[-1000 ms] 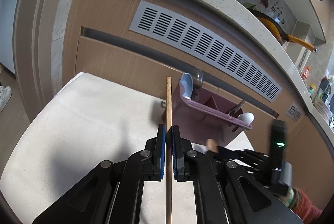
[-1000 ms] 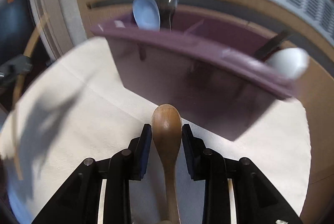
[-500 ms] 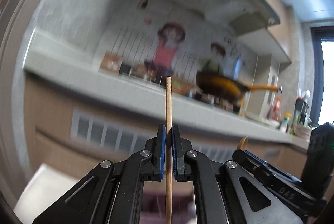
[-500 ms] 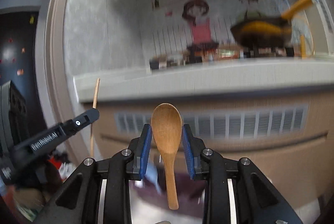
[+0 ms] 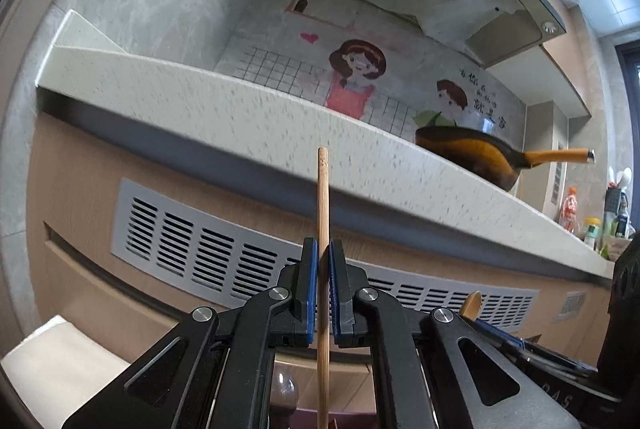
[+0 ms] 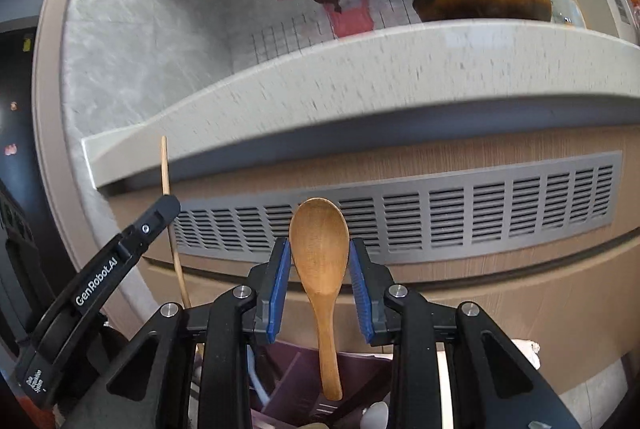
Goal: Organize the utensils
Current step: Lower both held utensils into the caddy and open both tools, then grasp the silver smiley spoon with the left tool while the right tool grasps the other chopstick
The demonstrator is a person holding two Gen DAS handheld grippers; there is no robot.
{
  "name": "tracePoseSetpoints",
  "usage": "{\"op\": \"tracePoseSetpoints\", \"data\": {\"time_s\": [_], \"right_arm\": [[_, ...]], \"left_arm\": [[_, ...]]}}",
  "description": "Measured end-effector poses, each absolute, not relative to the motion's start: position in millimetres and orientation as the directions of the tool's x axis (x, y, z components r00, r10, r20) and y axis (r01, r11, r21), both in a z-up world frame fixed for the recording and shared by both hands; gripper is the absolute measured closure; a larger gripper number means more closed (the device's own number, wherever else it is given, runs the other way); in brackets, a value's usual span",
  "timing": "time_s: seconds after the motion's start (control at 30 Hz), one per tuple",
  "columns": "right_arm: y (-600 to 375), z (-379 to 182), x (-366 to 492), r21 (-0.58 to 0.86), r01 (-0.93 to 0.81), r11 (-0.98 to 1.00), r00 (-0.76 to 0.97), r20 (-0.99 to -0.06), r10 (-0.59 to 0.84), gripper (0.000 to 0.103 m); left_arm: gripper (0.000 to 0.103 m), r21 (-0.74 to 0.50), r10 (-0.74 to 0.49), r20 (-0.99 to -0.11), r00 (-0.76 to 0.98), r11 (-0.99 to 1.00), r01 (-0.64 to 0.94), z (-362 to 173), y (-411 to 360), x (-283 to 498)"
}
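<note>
My left gripper (image 5: 323,261) is shut on a thin wooden chopstick (image 5: 323,213), which stands upright between the blue pads. Its lower end drops out of the left wrist view. My right gripper (image 6: 319,261) is shut on a wooden spoon (image 6: 319,241), pads against the sides of the bowl. The handle hangs down over the purple utensil holder (image 6: 296,377). A white spoon (image 6: 377,415) sits in that holder. The right wrist view also shows the left gripper (image 6: 162,209) and its chopstick (image 6: 165,169) at the left. The spoon's tip (image 5: 473,303) shows low right in the left wrist view.
A speckled countertop (image 5: 248,117) runs across ahead, with a grey vent grille (image 6: 480,213) in the wooden cabinet front below it. A dark pan with an orange handle (image 5: 480,157) rests on the counter, bottles (image 5: 570,209) further right. White cloth (image 5: 52,361) covers the table at lower left.
Both grippers rose from just above the cloth and tipped upward, each keeping its utensil. The holder dropped to the bottom edge of both views, and the counter and wall came into sight.
</note>
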State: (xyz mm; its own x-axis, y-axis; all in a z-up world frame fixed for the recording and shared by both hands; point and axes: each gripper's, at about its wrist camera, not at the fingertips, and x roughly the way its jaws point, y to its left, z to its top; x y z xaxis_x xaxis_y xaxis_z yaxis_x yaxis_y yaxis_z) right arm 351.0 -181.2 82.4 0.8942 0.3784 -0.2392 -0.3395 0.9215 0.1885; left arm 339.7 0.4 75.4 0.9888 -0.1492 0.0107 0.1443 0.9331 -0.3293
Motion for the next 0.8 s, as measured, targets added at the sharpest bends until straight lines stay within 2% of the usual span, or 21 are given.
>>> {"op": "tracePoseSetpoints", "data": {"time_s": [0.13, 0.23, 0.33, 0.47, 0.53, 0.67, 0.8], "right_arm": [[-177, 69, 353, 0.158, -0.330, 0.930, 0.894, -0.263, 0.362, 0.075], [-179, 54, 354, 0.162, -0.323, 0.932, 0.872, -0.333, 0.360, 0.074], [-186, 40, 350, 0.182, -0.331, 0.926, 0.829, -0.412, 0.378, 0.074], [-198, 39, 332, 0.177, -0.328, 0.928, 0.825, -0.425, 0.373, 0.074], [-205, 46, 317, 0.171, -0.332, 0.927, 0.830, -0.413, 0.374, 0.074], [-211, 57, 290, 0.114, -0.344, 0.932, 0.839, -0.409, 0.359, 0.074], [-217, 56, 271, 0.062, -0.347, 0.936, 0.828, -0.447, 0.337, 0.074]], "left_arm": [[0.097, -0.299, -0.182, 0.008, 0.983, 0.938, 0.176, 64, -8, 340], [0.095, -0.260, -0.196, -0.004, 0.981, 0.947, 0.188, 48, -10, 330], [0.094, -0.305, -0.221, -0.089, 0.971, 0.934, 0.185, 39, -1, 328], [0.083, -0.323, -0.207, -0.178, 0.962, 0.936, 0.141, 37, 11, 321], [0.080, -0.333, -0.197, -0.209, 0.958, 0.935, 0.119, 39, 18, 312], [0.078, -0.333, -0.184, -0.282, 0.942, 0.939, 0.084, 41, 27, 287], [0.077, -0.331, -0.220, -0.379, 0.899, 0.939, 0.090, 32, 27, 265]]}}
